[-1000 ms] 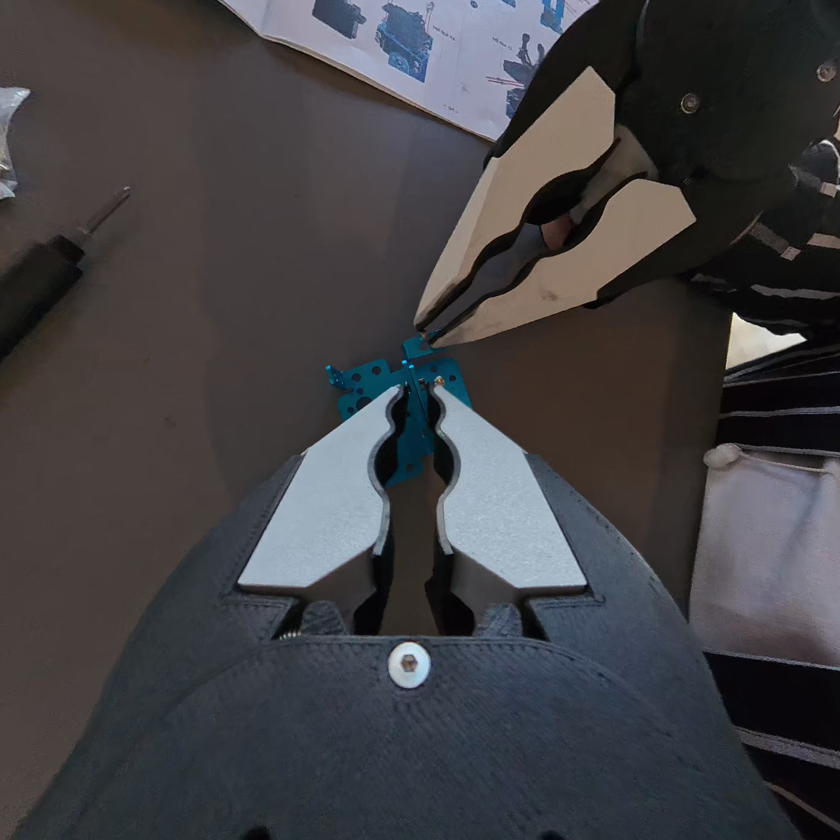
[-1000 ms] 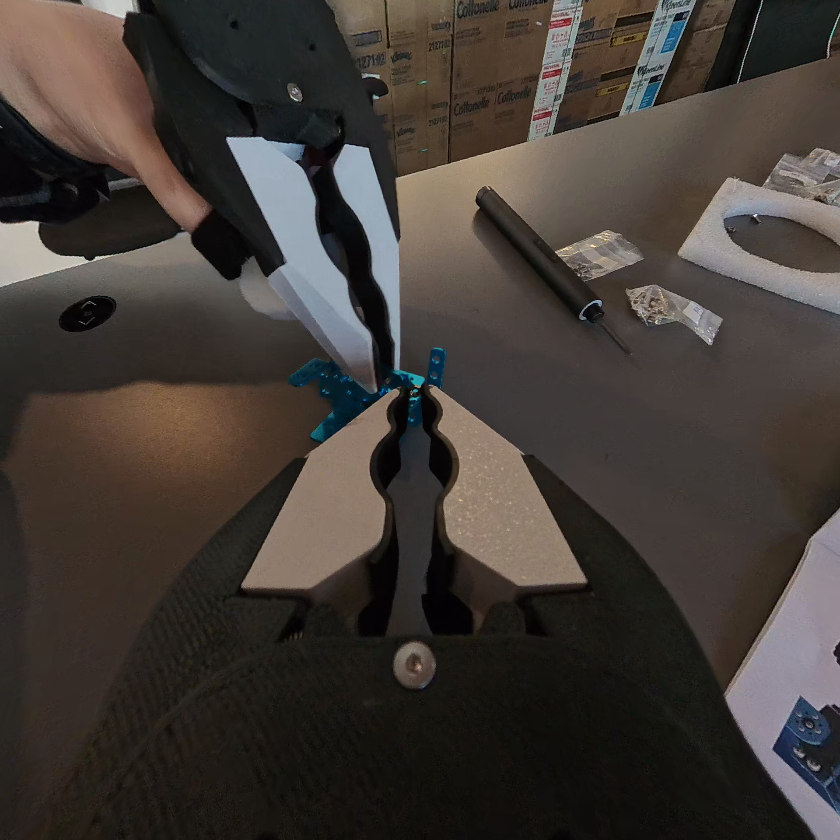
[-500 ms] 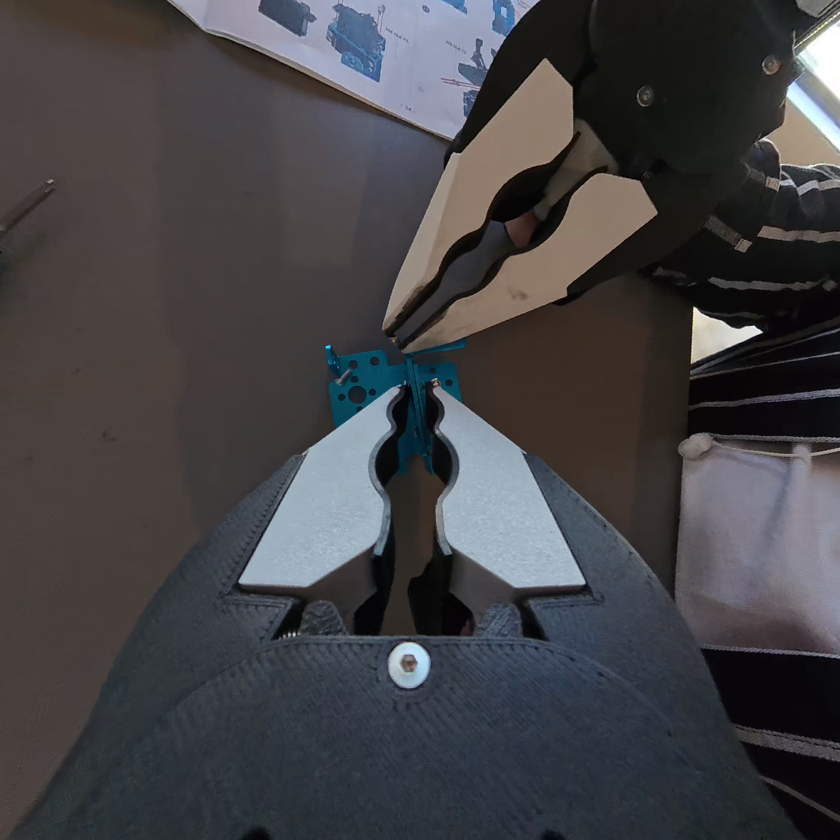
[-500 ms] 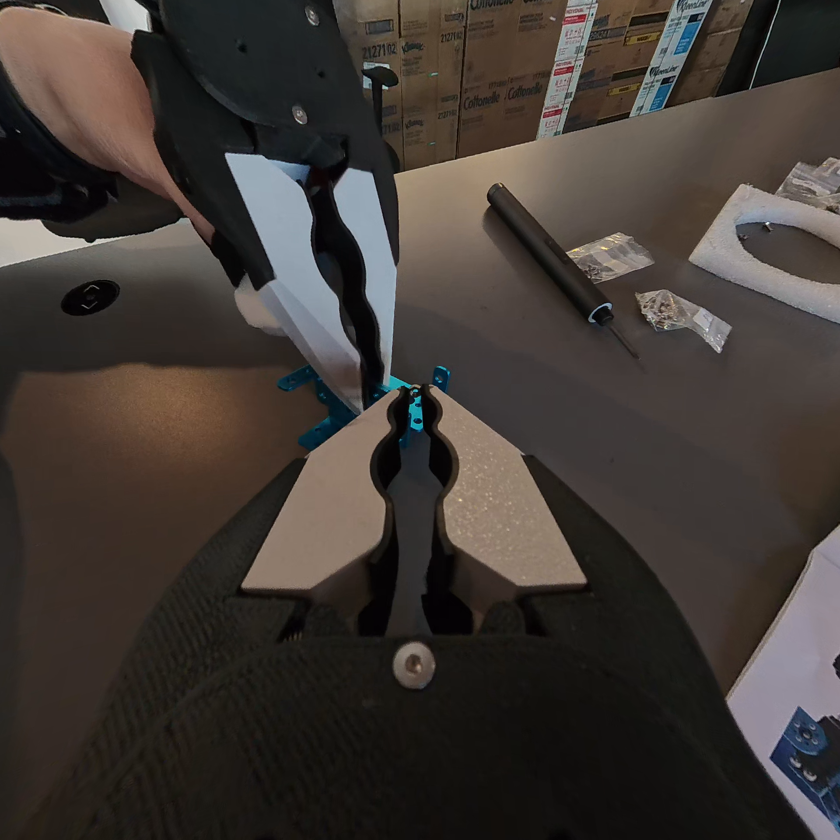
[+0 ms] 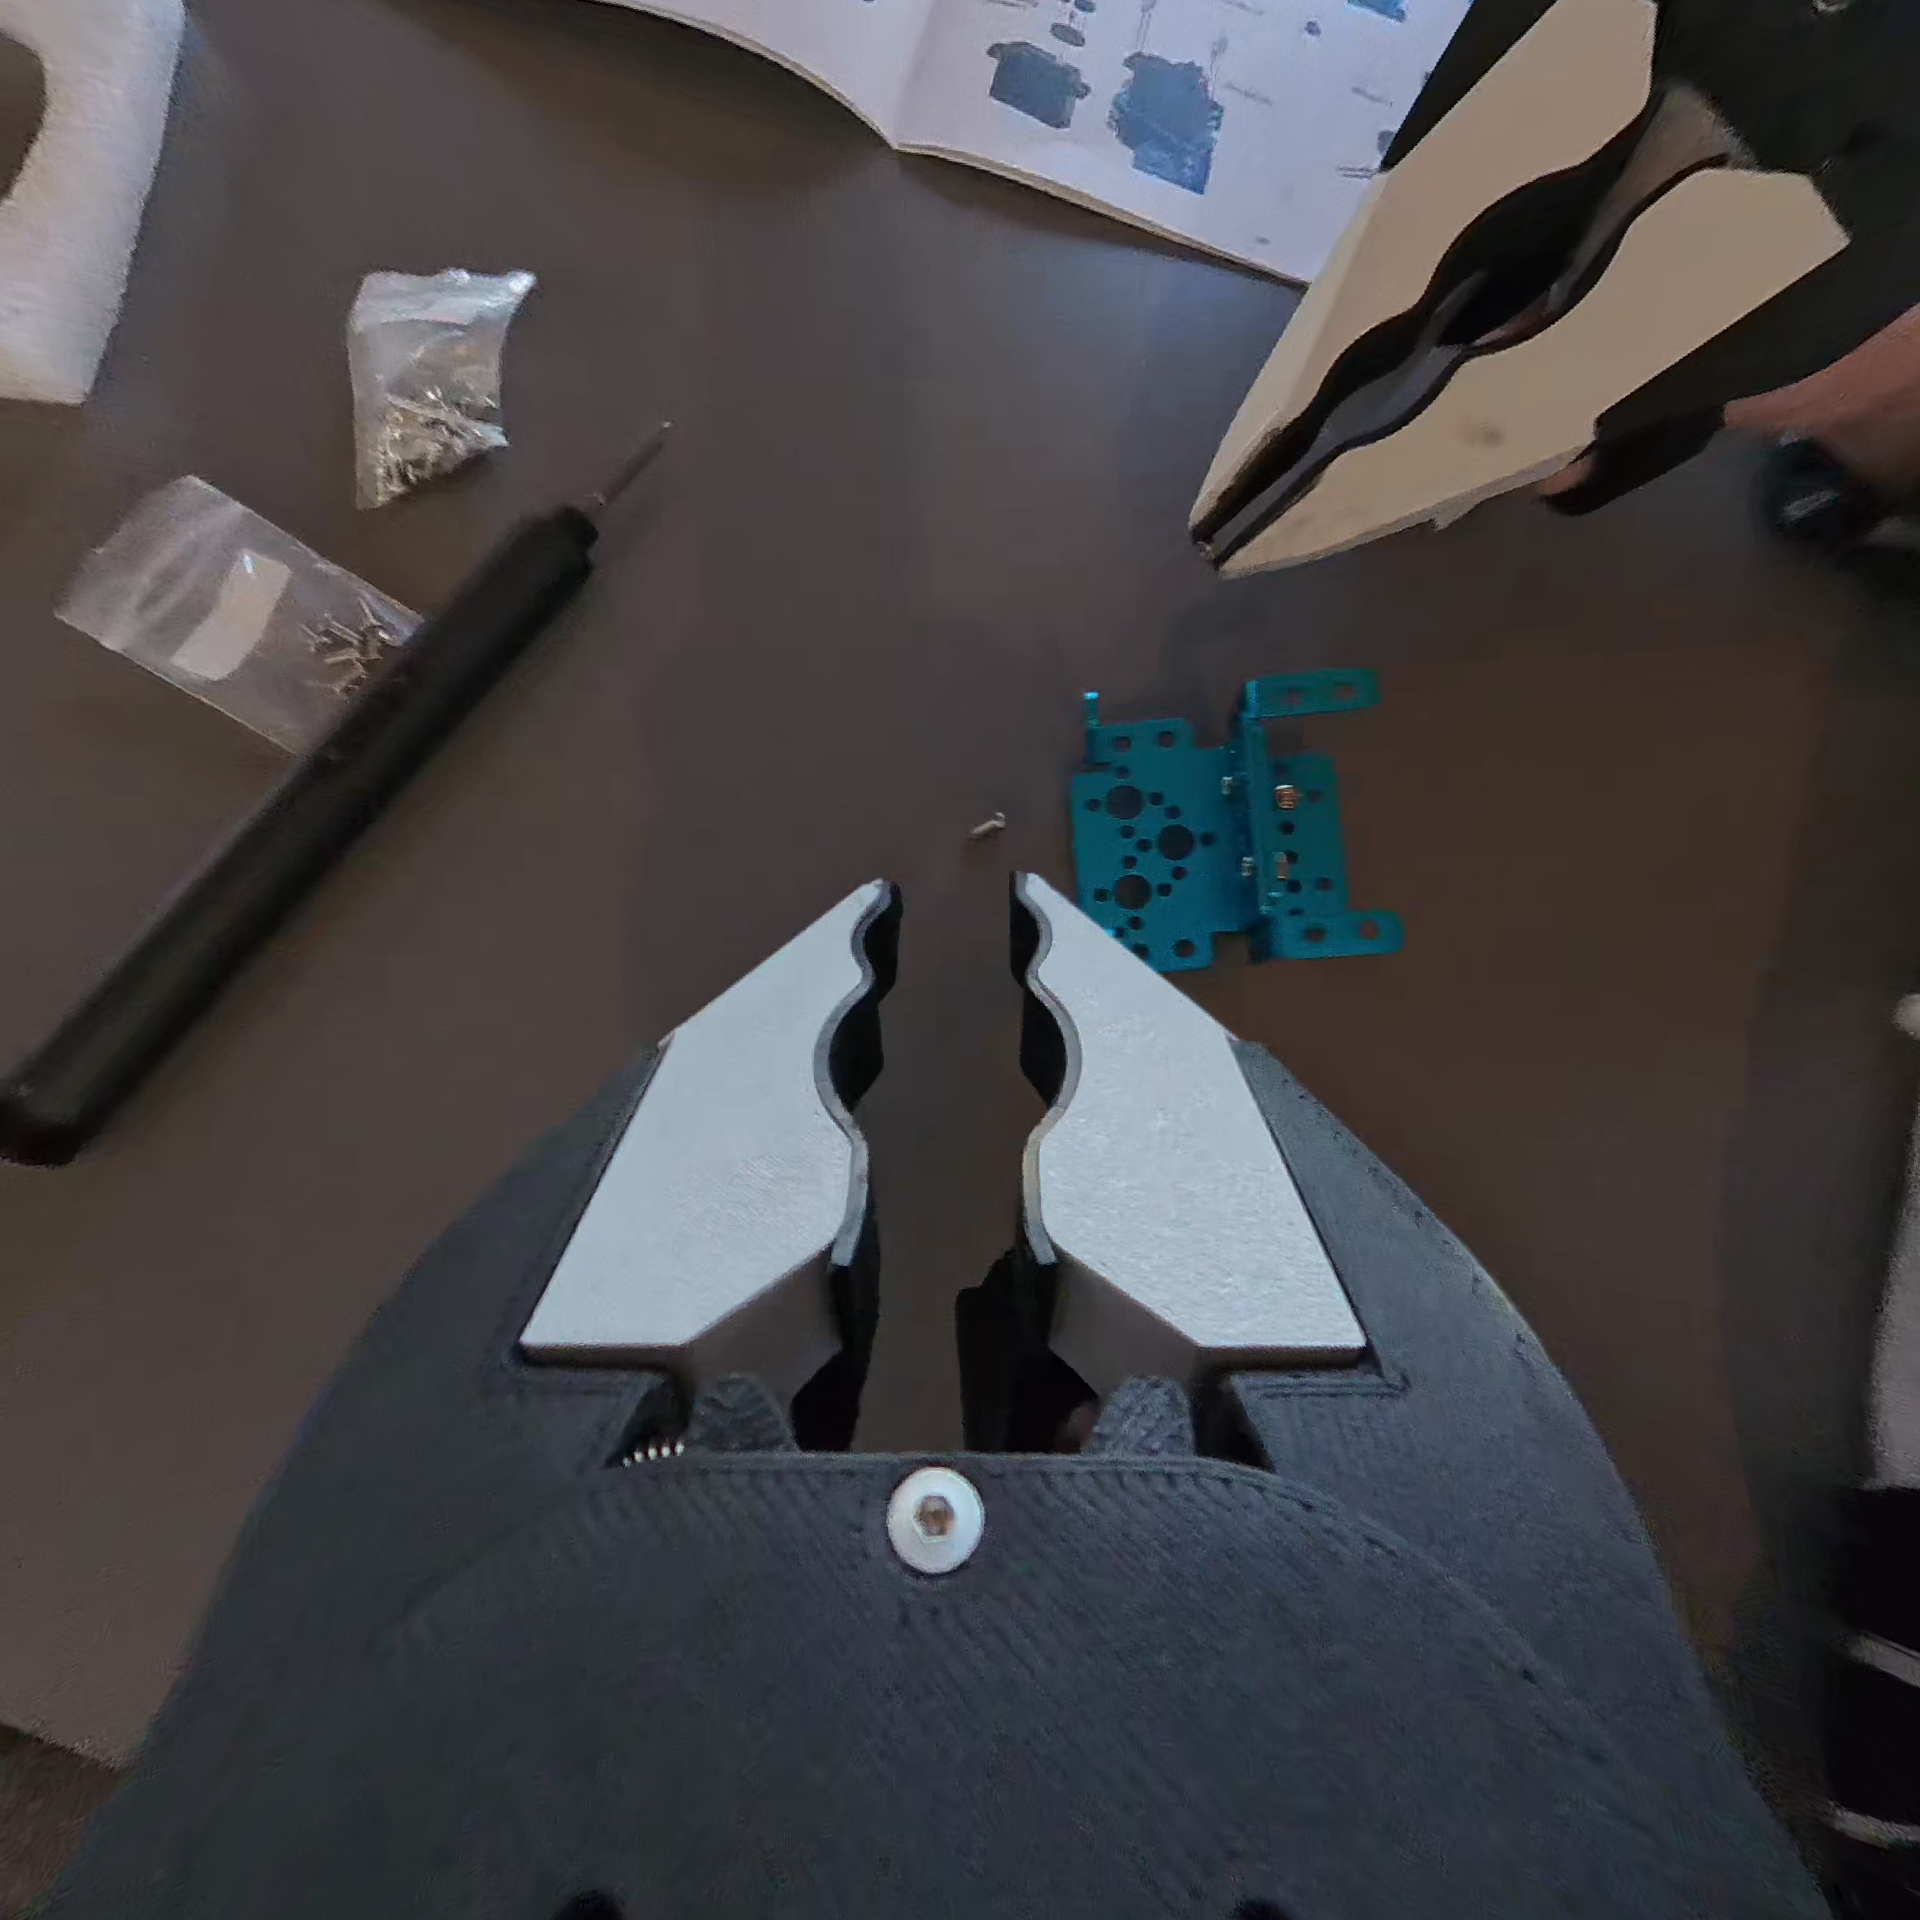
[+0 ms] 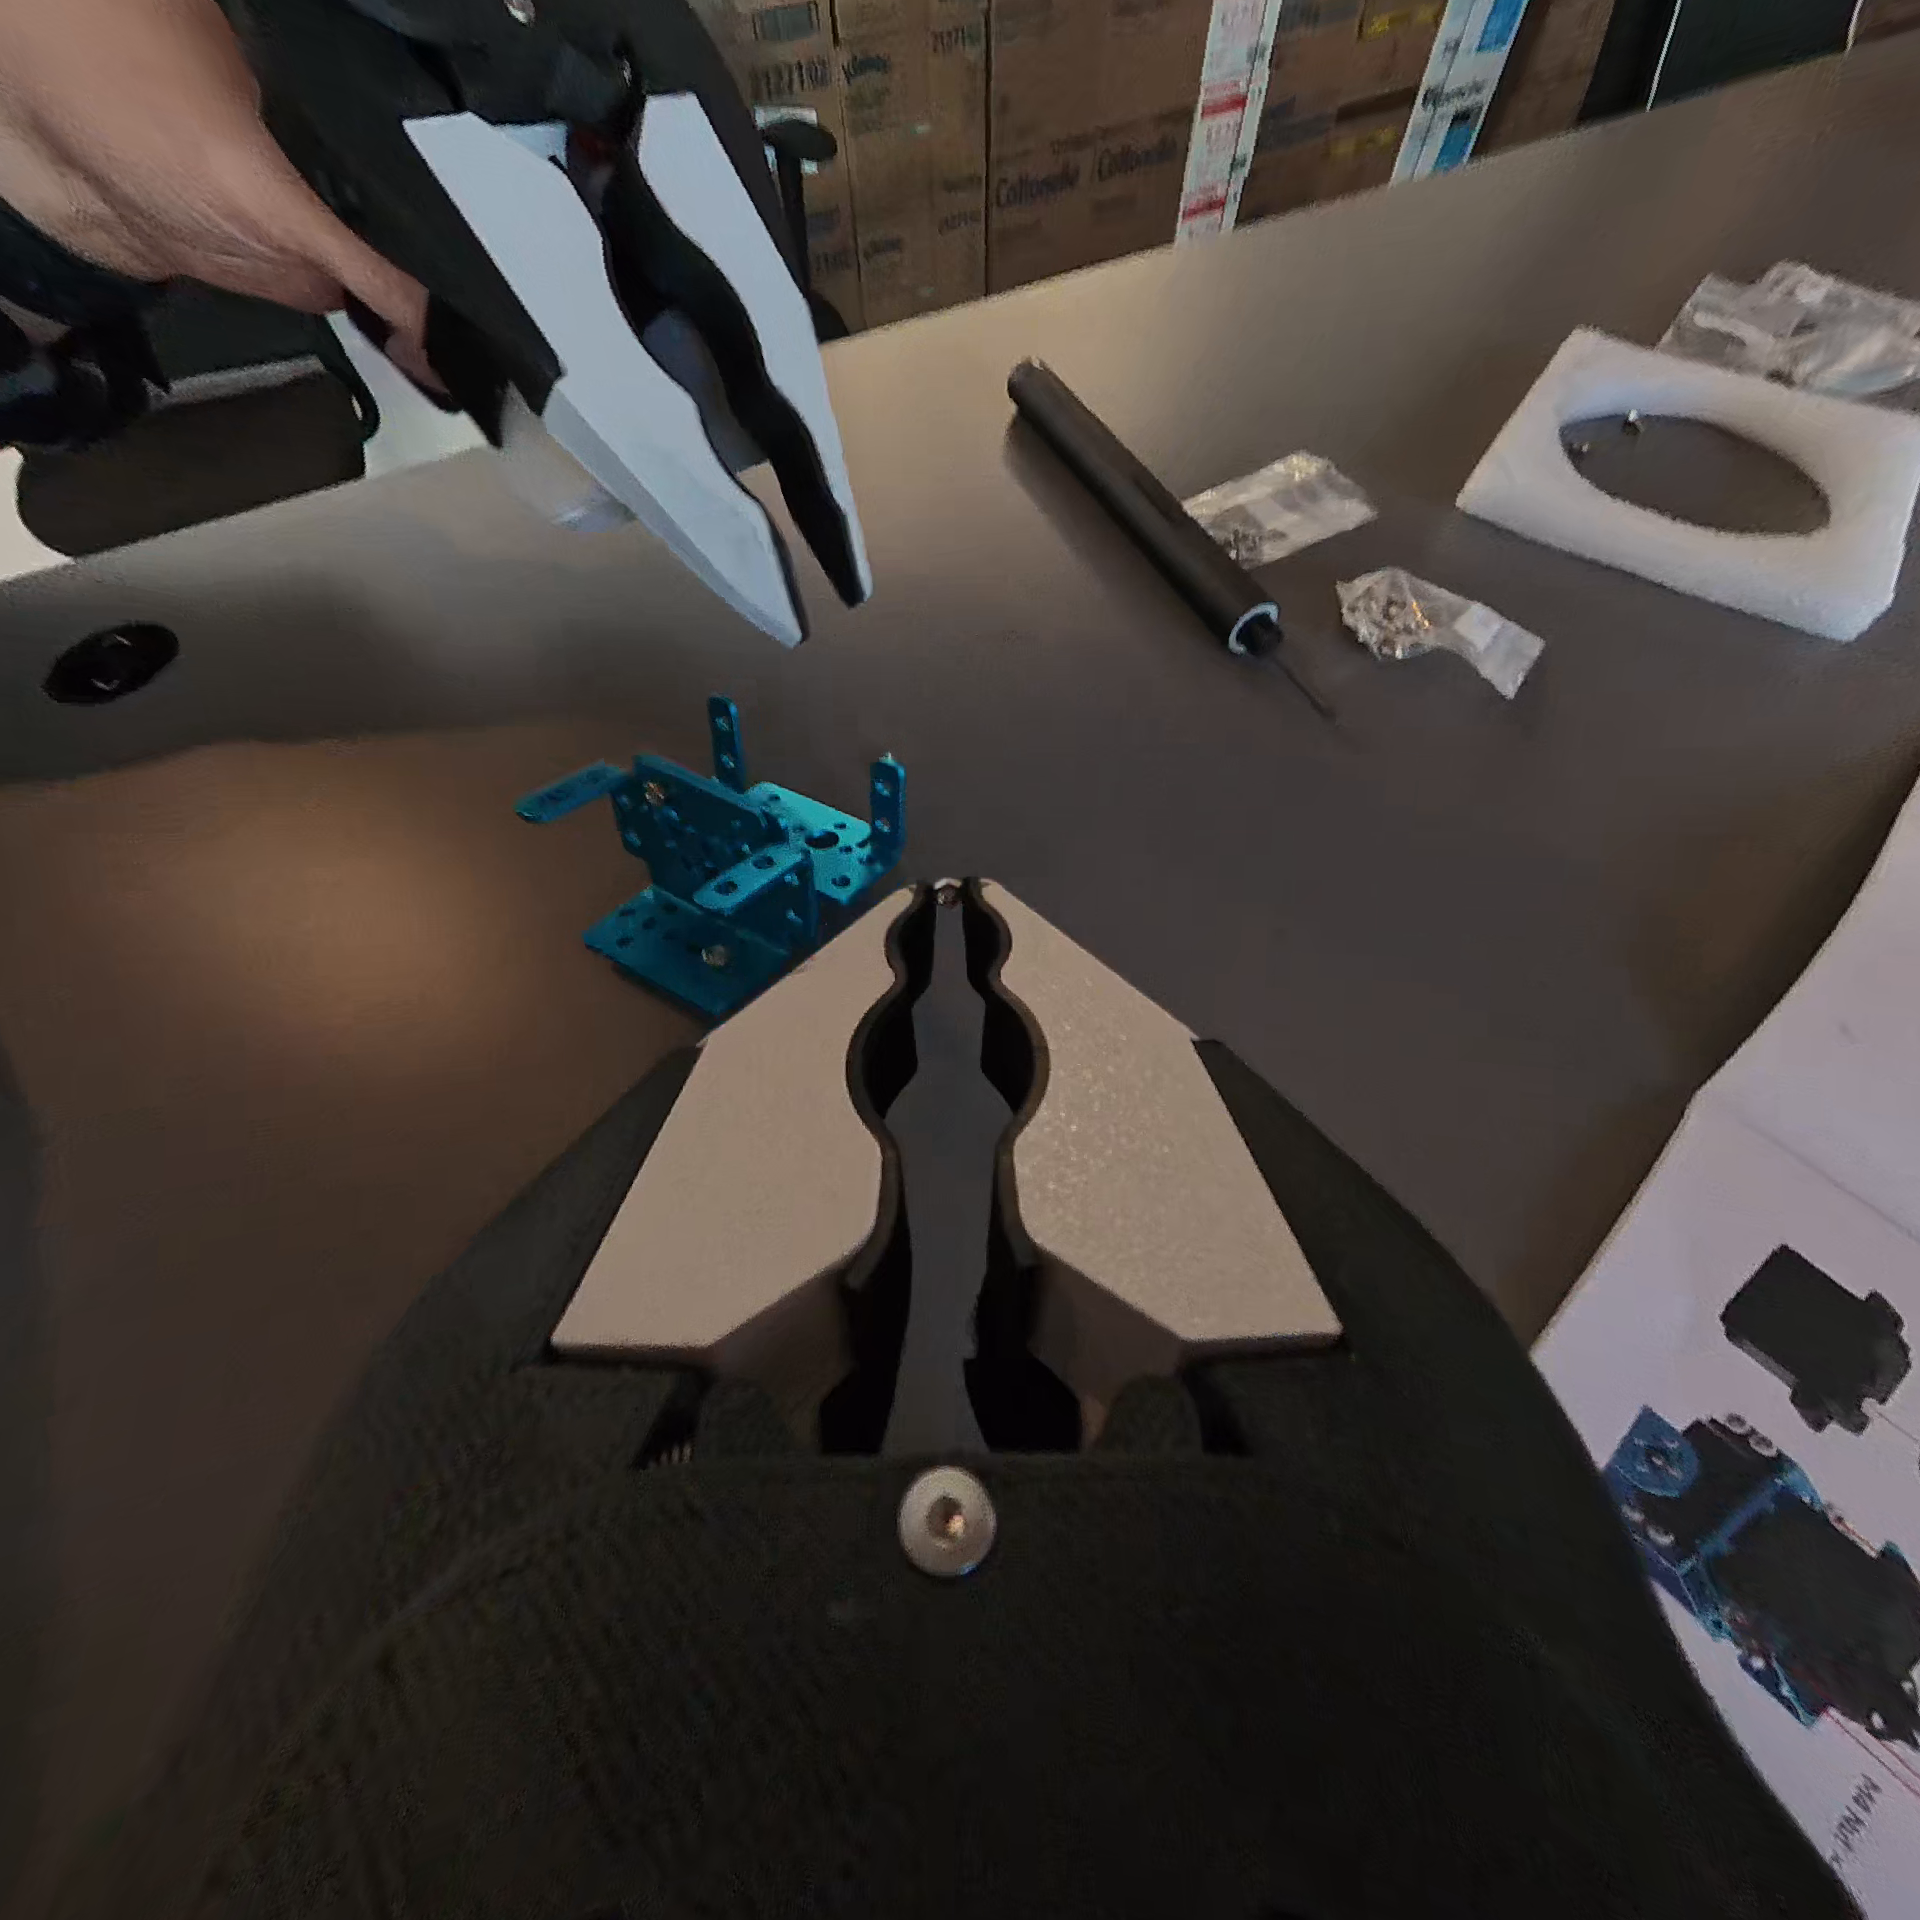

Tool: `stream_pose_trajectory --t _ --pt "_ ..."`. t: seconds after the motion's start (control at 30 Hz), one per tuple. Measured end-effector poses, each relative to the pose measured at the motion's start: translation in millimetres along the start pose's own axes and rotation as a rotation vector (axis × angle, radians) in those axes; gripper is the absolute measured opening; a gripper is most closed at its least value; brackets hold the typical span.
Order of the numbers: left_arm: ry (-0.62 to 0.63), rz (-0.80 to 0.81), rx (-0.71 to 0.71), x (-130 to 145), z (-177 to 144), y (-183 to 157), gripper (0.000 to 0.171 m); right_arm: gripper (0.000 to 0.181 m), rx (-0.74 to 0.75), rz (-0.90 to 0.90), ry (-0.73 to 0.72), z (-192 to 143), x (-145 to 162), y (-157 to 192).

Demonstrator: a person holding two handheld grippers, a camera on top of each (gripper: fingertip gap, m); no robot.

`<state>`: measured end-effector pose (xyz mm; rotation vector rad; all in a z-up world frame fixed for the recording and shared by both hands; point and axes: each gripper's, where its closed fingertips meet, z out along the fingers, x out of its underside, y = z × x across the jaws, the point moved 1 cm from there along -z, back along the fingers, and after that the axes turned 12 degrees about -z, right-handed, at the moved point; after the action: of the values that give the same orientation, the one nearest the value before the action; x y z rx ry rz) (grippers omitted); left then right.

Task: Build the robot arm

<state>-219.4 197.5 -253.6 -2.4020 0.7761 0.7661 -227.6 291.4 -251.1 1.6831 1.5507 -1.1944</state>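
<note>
Now the left gripper, jaws spread and empty, hangs just left of the blue bracket; a loose screw lies between. Right gripper pinches a tiny screw beside the bracket.

A black screwdriver is lying on the dark counter between two clear bags of screws. A white foam ring is sitting near them. A printed booklet is lying open at the counter's edge, and cardboard boxes are standing behind.
</note>
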Motion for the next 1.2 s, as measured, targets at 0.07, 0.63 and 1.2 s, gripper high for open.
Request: stream_pose_trajectory --t 0.07,0.63,1.2 --pt "-0.019 0.106 -0.025 -3 6 5 0.018 0.005 -0.001 0.001 0.032 1 5 -2" --pt "0.192 0.545 0.188 1 41 -4 0.005 0.015 -0.004 0.098 0.195 -6 36 -11" --pt "-0.123 -0.415 0.596 -36 -15 -19 0.003 0.017 0.059 -0.202 -0.086 7 -67 7"
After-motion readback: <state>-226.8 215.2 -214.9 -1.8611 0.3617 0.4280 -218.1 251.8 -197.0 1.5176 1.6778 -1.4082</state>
